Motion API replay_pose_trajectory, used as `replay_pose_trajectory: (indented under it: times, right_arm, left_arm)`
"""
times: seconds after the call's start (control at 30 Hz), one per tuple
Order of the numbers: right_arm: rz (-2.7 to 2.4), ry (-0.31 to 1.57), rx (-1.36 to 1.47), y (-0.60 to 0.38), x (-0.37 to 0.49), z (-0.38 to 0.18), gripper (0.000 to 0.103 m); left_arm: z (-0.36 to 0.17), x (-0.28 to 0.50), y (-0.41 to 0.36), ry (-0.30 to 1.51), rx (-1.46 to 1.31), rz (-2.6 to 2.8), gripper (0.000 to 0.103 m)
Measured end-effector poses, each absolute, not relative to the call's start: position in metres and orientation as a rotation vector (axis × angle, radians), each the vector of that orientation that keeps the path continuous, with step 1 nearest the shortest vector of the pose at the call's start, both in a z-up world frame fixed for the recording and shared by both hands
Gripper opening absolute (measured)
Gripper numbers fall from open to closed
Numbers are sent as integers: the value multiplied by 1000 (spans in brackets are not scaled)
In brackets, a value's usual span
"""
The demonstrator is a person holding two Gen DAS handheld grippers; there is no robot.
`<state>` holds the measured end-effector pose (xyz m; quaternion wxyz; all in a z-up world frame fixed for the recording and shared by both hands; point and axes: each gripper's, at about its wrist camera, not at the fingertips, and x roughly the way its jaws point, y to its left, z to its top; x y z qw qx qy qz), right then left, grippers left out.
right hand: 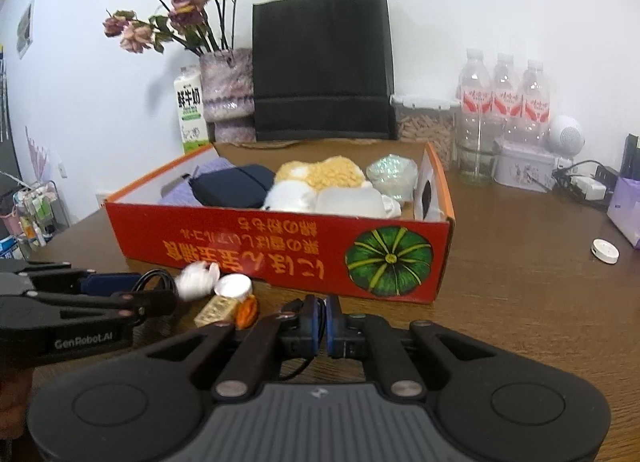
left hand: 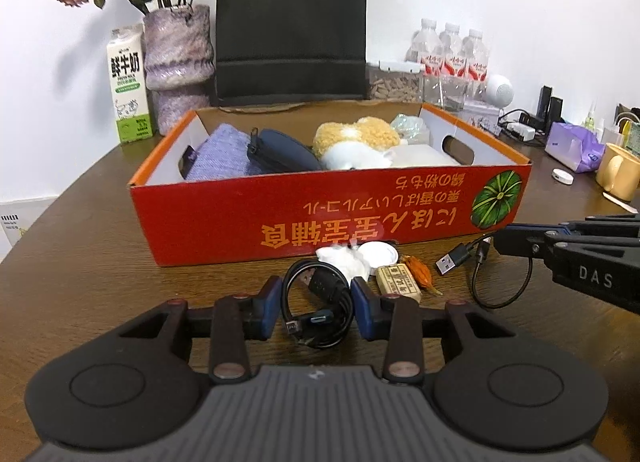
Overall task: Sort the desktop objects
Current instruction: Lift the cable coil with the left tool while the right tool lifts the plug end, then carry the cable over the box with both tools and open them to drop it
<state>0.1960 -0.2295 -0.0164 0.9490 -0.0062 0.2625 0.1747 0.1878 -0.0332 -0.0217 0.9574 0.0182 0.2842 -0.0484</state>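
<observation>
1. The left gripper (left hand: 316, 304) has its blue-padded fingers (left hand: 267, 302) closed on a coiled black USB cable (left hand: 316, 302), pads pressing the bundle from both sides just above the brown table (left hand: 80, 262).
2. The right gripper (right hand: 323, 322) has its fingers (right hand: 310, 318) pressed together on a thin black cable (left hand: 500, 282); in the left wrist view that cable loops down from its tip, its USB plug (left hand: 452, 260) lying on the table.
3. A red cardboard box (left hand: 320, 218) with a green pumpkin print stands just beyond both grippers. Inside lie a purple cloth (left hand: 220, 158), a dark zip case (left hand: 280, 150), a yellow-and-white plush toy (left hand: 356, 142) and a white translucent piece (right hand: 352, 198).
4. Against the box's front wall sit a crumpled white tissue (left hand: 344, 258), a white round lid (left hand: 380, 252), a small gold-printed packet (left hand: 400, 280) and an orange scrap (left hand: 420, 274), close together between the two grippers.
5. Behind the box stand a milk carton (left hand: 128, 86), a purple vase (left hand: 176, 58) of dried roses, a black paper bag (left hand: 292, 22) and three water bottles (left hand: 452, 54).
6. Far right are a yellow mug (left hand: 616, 176) and a white puck (left hand: 562, 176).
</observation>
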Motion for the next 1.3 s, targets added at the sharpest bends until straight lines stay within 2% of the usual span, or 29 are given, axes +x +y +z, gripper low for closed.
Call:
replay_pose_trajectory:
  times: [0.77,0.83,0.93,1.0,1.1,1.3]
  right_arm:
    - [358,321,38,-225,169,53,1]
    - [366,359,44,-227,171,49,6]
    - [343,467,12,-232,175,26,19]
    - [312,549,-21,-234,176,6,36]
    - [288,630,-36,-239,171,-17,36]
    - [311,646,-72,-230,165,-28,33]
  left_arm:
    - [33,162,-22,408,6,-111,38]
    - [29,162,-19,422,6,-112,38]
    - [17,161,-15,460,-4,-112,38]
    - [10,160,-11,483,-11,-113,38]
    - [1,157,-7,509,-16,-115,38]
    - [-4,152,-7,521,-16,-117,38]
